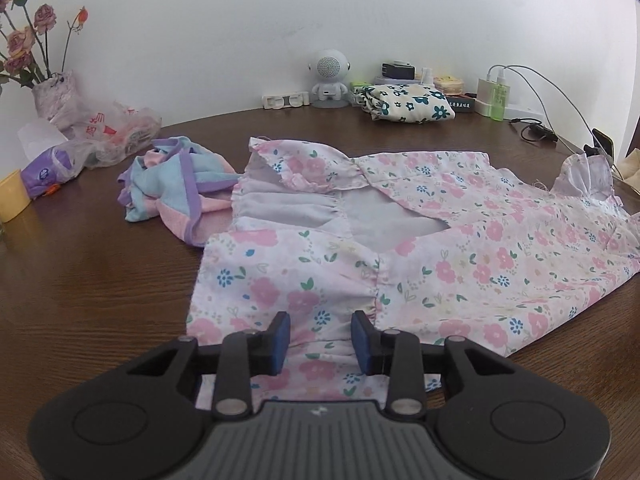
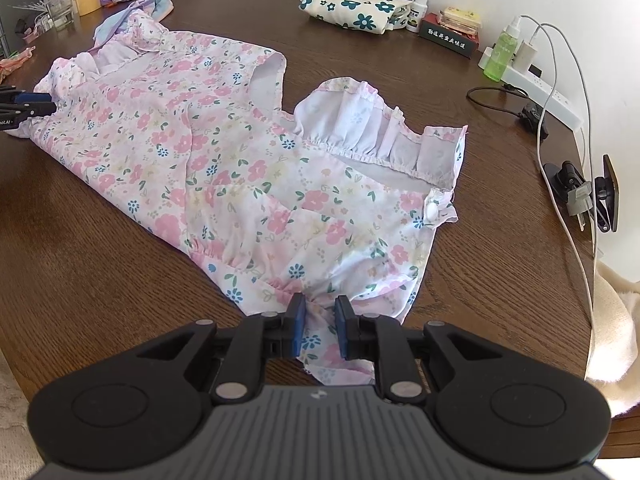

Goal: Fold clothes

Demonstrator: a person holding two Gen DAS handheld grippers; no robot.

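Note:
A pink-and-white floral dress [image 1: 460, 248] lies spread on the brown wooden table [image 1: 80, 280], partly folded over itself, with its pale lining showing at the neckline. My left gripper [image 1: 321, 324] hovers open just over the dress's near edge, and nothing is between its blue pads. In the right wrist view the dress [image 2: 208, 140] runs from the far left to my right gripper [image 2: 319, 308]. Its jaws stand narrowly apart, with a bunched strip of the dress's edge lying between the blue pads. The left gripper [image 2: 24, 106] shows at the dress's far left end.
A crumpled blue, pink and purple garment [image 1: 176, 184] lies left of the dress. A folded cream floral cloth [image 2: 352, 8], a small robot speaker [image 1: 329, 78], boxes and bottles line the back wall. A power strip with cables [image 2: 536, 92] and a clamp [image 2: 580, 192] sit at the right edge. A vase of roses [image 1: 52, 92] stands far left.

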